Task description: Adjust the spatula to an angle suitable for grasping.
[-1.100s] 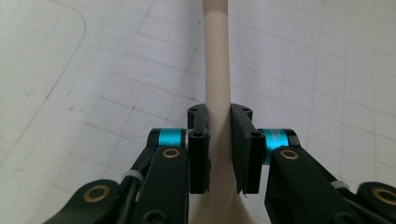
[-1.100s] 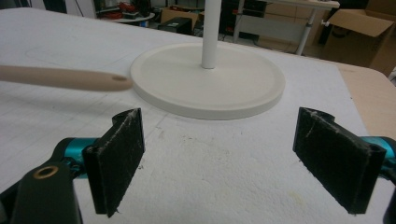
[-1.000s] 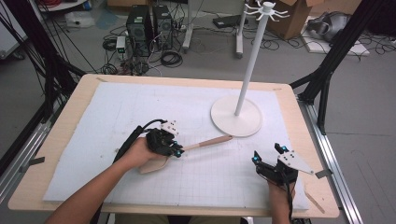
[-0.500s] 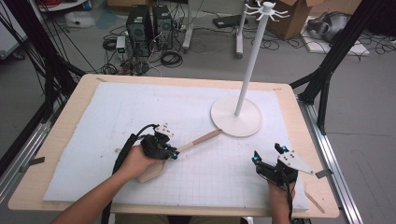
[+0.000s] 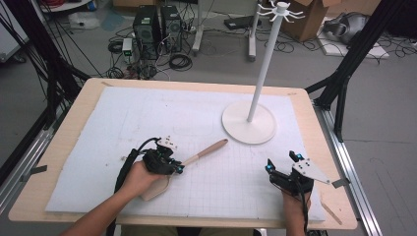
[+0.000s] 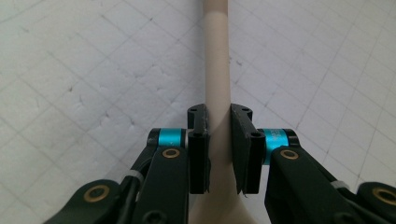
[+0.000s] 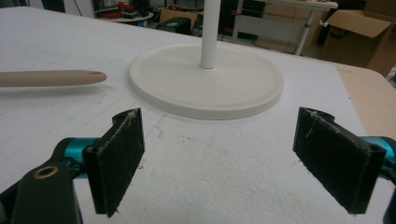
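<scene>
White gridded foam matting (image 5: 147, 118) covers a wooden table, with cables and computer towers on the floor beyond it. At the near left, the left gripper (image 6: 218, 135) has its jaws closed on the neck of a tan spatula (image 5: 199, 153), just ahead of where the handle widens into the blade; the blade lies back under the person's left hand (image 5: 140, 178) and the handle runs forward, straight out past the jaw tips. Holding it low on the neck probably keeps the long handle free, perhaps so its holed end (image 7: 95, 73) can go onto something. Beyond that end stands a white hook stand (image 5: 249, 123), its round base ahead of both grippers. The right gripper (image 7: 233, 158) hovers near the mat at the near right, jaws spread wide and empty, pointed at the stand's base, which seems a waiting pose
</scene>
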Action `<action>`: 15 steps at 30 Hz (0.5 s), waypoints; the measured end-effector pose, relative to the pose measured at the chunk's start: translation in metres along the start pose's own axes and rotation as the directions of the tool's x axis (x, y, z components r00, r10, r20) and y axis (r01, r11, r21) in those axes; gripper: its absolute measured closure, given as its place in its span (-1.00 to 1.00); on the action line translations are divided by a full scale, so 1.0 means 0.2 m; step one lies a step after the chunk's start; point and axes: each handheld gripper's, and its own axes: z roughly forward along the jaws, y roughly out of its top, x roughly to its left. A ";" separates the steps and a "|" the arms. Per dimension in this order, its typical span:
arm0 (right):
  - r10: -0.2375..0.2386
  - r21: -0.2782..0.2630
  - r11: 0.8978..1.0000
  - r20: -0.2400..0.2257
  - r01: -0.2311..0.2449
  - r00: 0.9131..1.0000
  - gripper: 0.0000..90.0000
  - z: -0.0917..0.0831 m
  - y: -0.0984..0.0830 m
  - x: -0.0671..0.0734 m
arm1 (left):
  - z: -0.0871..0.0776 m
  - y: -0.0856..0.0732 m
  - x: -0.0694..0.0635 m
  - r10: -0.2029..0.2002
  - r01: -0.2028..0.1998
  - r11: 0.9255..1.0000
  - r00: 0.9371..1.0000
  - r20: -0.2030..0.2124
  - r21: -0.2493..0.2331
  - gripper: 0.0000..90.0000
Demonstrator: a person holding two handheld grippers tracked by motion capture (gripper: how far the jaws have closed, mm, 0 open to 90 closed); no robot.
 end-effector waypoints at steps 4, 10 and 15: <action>0.000 0.003 1.000 0.001 0.000 1.000 -0.65 0.00 0.00 0.00 | -0.01 -0.01 0.00 -0.030 0.030 1.000 0.999 -0.017 -0.011 0.73; -0.002 0.003 1.000 0.001 0.002 1.000 -0.65 0.00 0.00 0.00 | 0.00 0.00 -0.02 -0.021 0.021 1.000 0.999 -0.047 0.013 0.72; -0.004 0.002 1.000 0.001 0.004 1.000 -0.65 0.00 0.00 0.00 | 0.01 0.00 -0.02 -0.020 0.021 0.999 0.999 -0.049 0.026 0.71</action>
